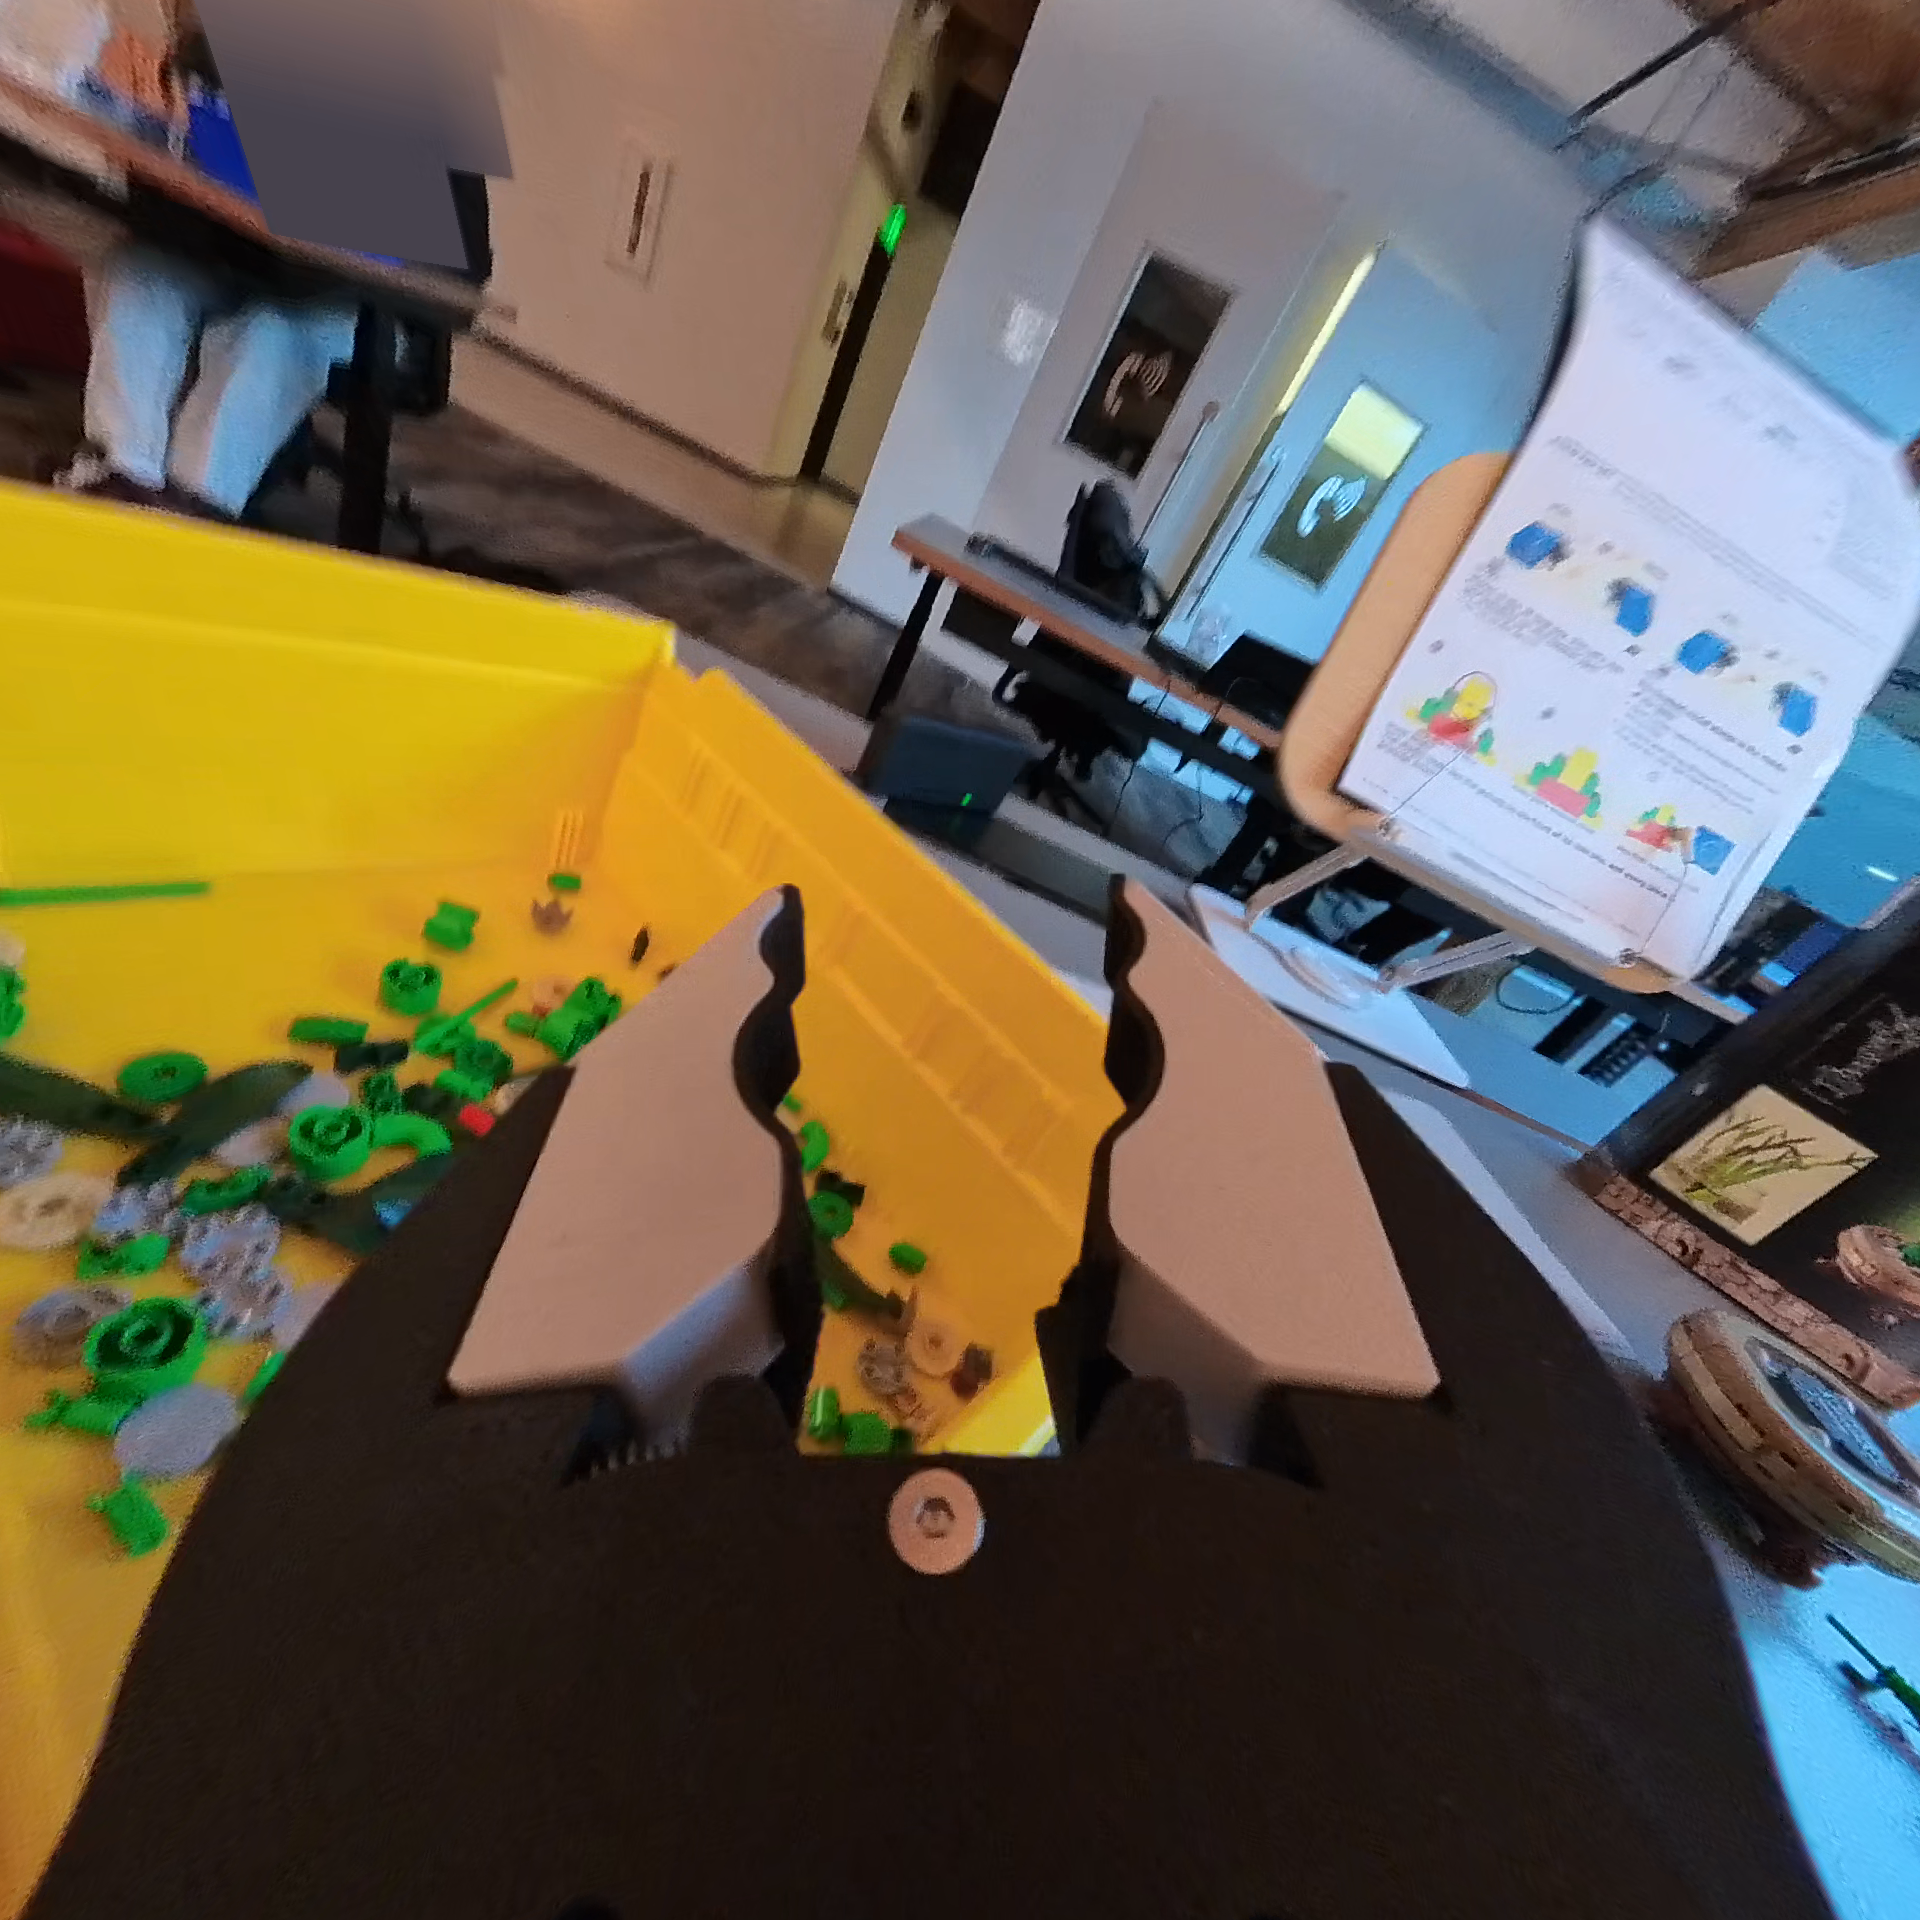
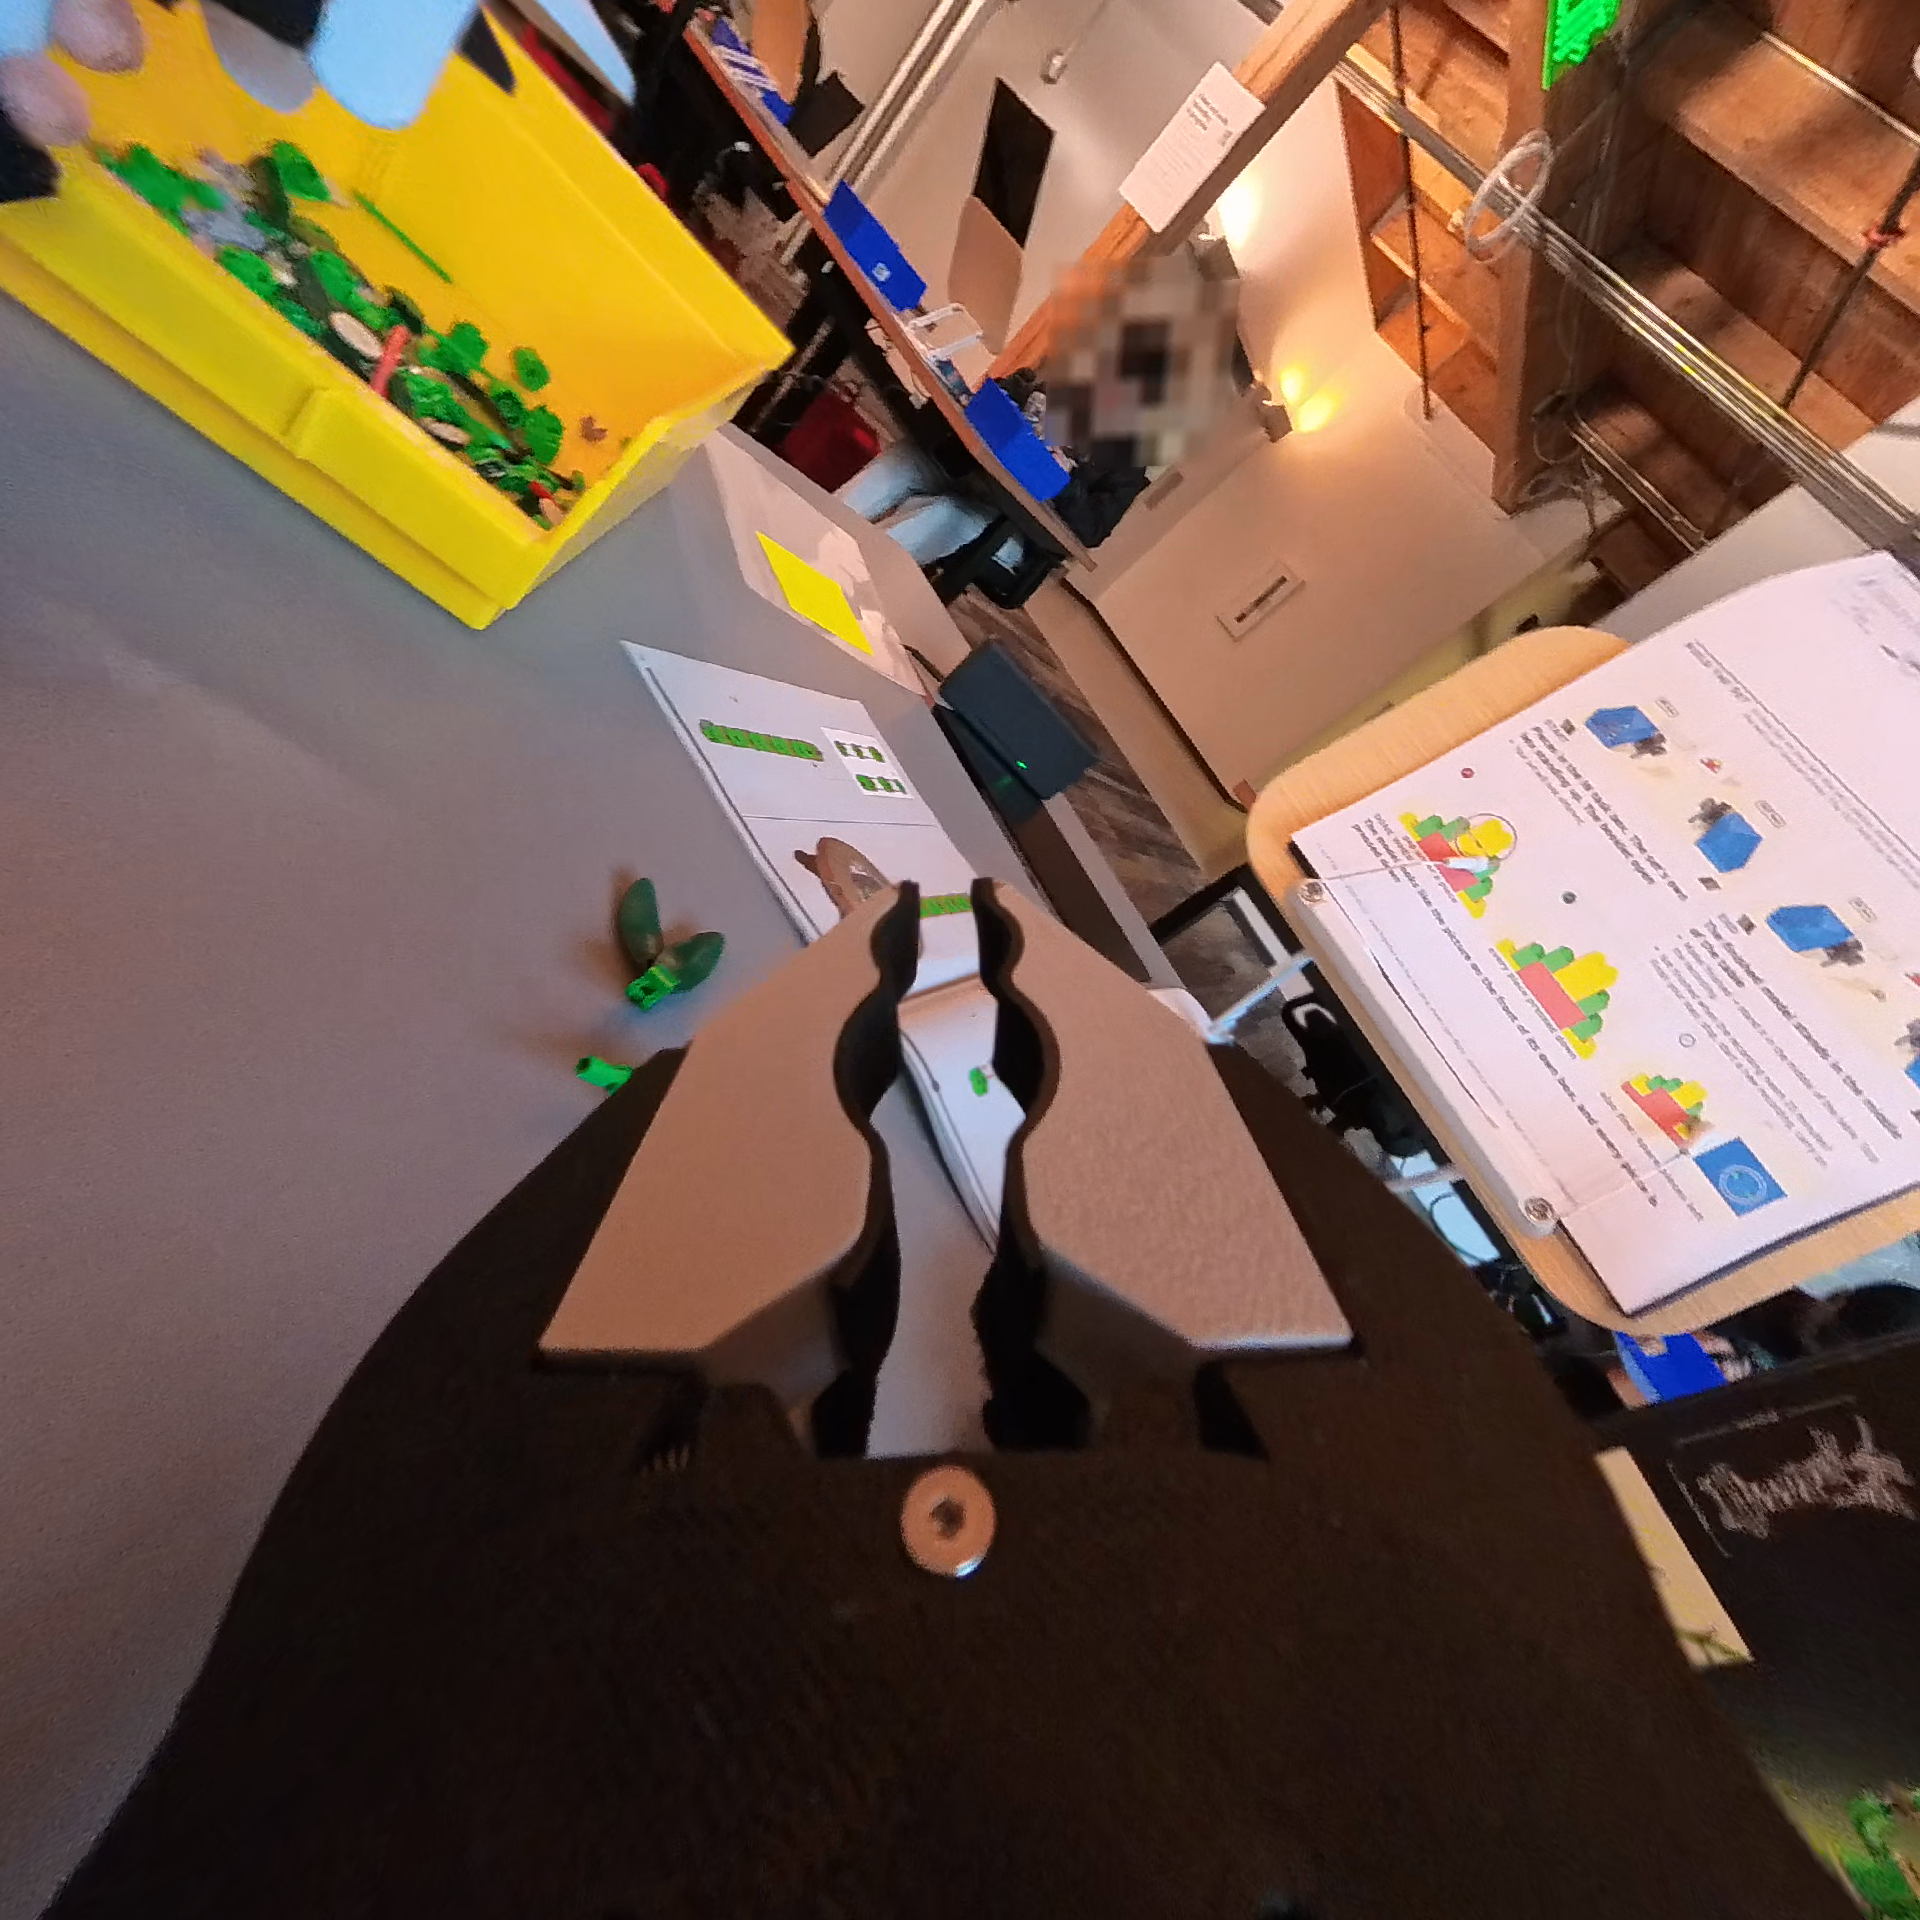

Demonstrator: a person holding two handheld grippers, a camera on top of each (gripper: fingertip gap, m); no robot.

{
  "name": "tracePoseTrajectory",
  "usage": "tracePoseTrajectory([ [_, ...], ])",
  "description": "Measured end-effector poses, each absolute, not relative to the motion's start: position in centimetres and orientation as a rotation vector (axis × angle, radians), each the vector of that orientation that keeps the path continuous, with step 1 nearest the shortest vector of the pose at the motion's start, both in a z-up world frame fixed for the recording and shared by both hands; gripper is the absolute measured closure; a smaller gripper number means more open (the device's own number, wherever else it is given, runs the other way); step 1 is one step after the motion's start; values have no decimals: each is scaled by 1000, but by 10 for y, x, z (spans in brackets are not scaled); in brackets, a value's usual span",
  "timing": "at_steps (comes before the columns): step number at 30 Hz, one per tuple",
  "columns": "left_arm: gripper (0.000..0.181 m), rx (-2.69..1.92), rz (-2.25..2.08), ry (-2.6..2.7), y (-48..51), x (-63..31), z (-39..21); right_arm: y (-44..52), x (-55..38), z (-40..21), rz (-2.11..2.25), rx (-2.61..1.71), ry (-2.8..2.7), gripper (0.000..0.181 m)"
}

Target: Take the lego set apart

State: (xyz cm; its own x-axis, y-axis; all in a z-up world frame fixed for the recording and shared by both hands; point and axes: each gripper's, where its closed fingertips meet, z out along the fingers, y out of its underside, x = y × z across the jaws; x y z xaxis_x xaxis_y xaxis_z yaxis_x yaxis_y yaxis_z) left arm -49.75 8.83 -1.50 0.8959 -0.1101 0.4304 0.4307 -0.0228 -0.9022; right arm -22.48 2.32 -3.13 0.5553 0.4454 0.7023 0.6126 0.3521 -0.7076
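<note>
Many loose lego bits (image 1: 343, 1132) in yellow bin (image 1: 914, 997), under left claw (image 1: 951, 925).

Left gripper (image 1: 951, 940): hovering with jaws spread wide, gripping nothing.
Right gripper (image 2: 943, 902): hovering with jaws nearly closed, a narrow gap showing, gripping nothing.

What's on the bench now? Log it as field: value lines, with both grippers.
left gripper: open, empty, above the bin's edge
right gripper: narrow gap, empty, above the table
bin: yellow, on the table, holds loose green and grey pieces
table: grey
leaf piece: green, on the table, outside the bin
booklet: lies open on the table
instruction sheet: propped on a stand
</note>
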Motion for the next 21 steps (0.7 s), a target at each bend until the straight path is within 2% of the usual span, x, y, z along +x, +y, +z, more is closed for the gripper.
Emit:
tracePoseTrajectory([
  [3, 154, -1360, -512, -10, 72, -452, 24, 31, -210, -24, -140, -1310, -949, 172],
  [4, 157, -1329, -547, 118, 65, -426, 30, 34, -204, -22, -130, -1332, -909, 172],
  [6, 154, -1403, -567, 375, 59, -372, 15, 39, -195, -20, -85, -1374, -839, 173],
  [11, 153, -1737, -730, 906, 25, -278, -68, 47, -181, -23, 31, -1469, -715, 173],
  [15, 152, -1860, -857, 1014, 5, -252, -95, 49, -175, -20, 76, -1482, -661, 172],
  [17, 146, -1930, -814, 991, 11, -247, -106, 50, -174, -17, 98, -1480, -634, 172],
  [21, 150, -2055, -635, 994, 22, -242, -130, 53, -174, -17, 173, -1500, -592, 172],
])
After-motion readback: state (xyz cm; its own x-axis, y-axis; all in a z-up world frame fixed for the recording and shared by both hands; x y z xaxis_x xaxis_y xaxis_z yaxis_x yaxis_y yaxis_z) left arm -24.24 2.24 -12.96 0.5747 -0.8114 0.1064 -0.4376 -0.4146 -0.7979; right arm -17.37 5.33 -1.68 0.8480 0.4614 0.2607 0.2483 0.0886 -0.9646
